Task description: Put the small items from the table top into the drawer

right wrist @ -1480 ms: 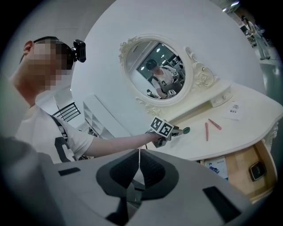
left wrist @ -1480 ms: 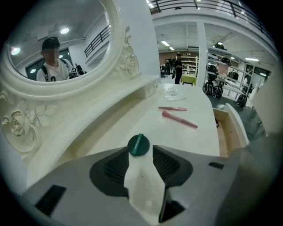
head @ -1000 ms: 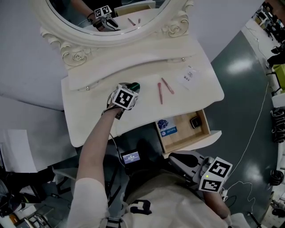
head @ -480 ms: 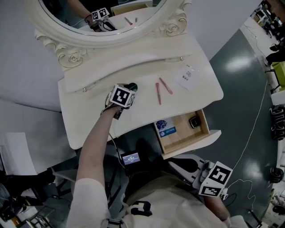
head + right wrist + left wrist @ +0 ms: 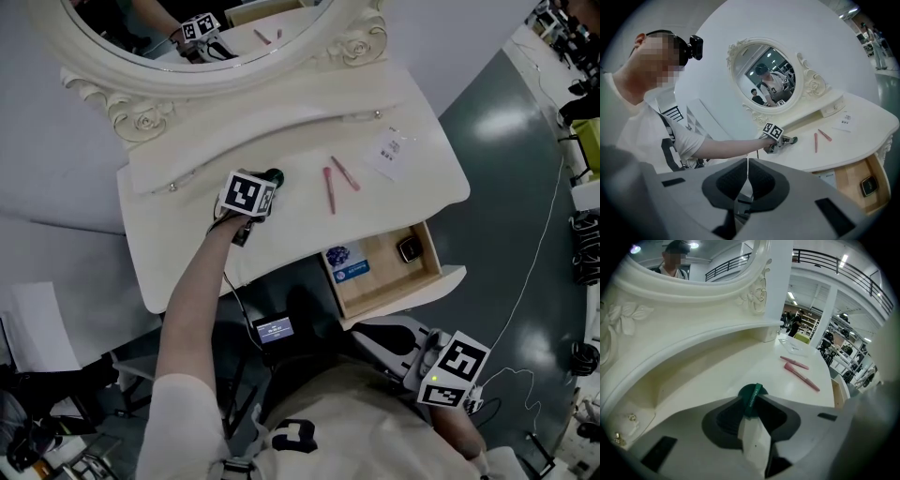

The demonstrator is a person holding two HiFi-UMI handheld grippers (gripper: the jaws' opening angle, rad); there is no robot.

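The left gripper (image 5: pixel 267 181), jaws just closing, pinches a green round case (image 5: pixel 751 397) on the dressing table (image 5: pixel 187 244); its rim lettering is unreadable. Rightward lie two pink pens (image 5: pixel 330 189), an illegibly printed card (image 5: pixel 392 153) and the open drawer (image 5: pixel 427 272). The right gripper (image 5: pixel 747 161) is closed and empty.

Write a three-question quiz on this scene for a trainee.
1. True or false: the drawer stands open.
2. How many pens lie on the table?
3. What is between the jaws of the left gripper? A a pen; B the green item; C nothing.
Key: 1 true. 2 two. 3 B; the jaws have just been closing, and the pads are now on it.
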